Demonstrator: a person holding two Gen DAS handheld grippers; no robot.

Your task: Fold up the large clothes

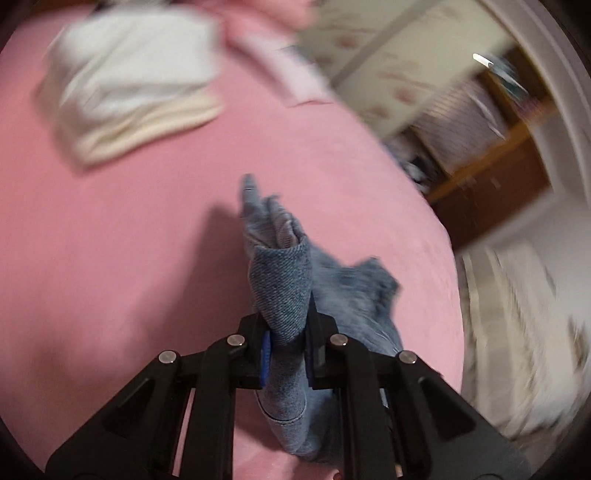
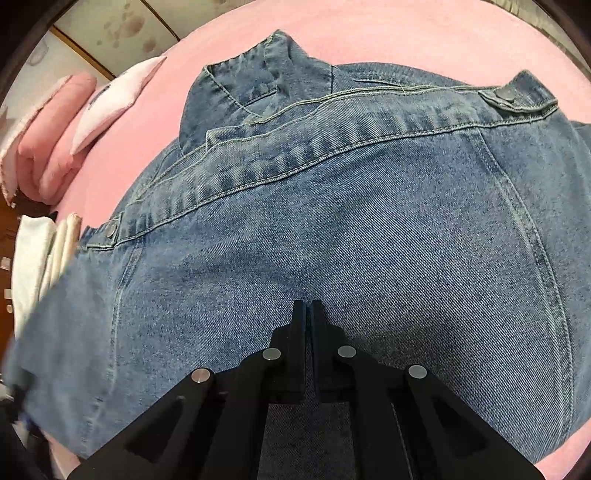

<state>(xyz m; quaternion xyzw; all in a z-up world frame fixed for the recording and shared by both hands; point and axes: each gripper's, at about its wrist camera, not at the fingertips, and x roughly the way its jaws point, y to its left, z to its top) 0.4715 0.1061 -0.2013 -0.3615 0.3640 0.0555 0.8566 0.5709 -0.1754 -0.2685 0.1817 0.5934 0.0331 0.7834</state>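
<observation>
Denim jacket (image 2: 332, 206) lies spread across the pink bedsheet (image 2: 406, 33), collar toward the far side, its snap tabs showing at both shoulders. One bunched fold of it (image 1: 284, 295) is pinched between the pads of the left gripper (image 1: 288, 332) and held up clear of the sheet, the rest trailing down to the right edge of the bed. The right gripper (image 2: 308, 314) points down at the jacket's back panel, its fingers pressed together with nothing visible between them. Near the left gripper's view, well apart from the lifted cloth, sits a stack of folded white and cream clothes (image 1: 133, 81); the same stack (image 2: 40, 254) lies just beside the jacket's left sleeve. A folded pink blanket (image 2: 51, 147) and a pale pillow (image 2: 114, 103) rest at the bed's far corner. Beyond the bed the room is blurred: a floral-patterned panel (image 1: 388, 66) and dark wooden furniture (image 1: 491, 184).
</observation>
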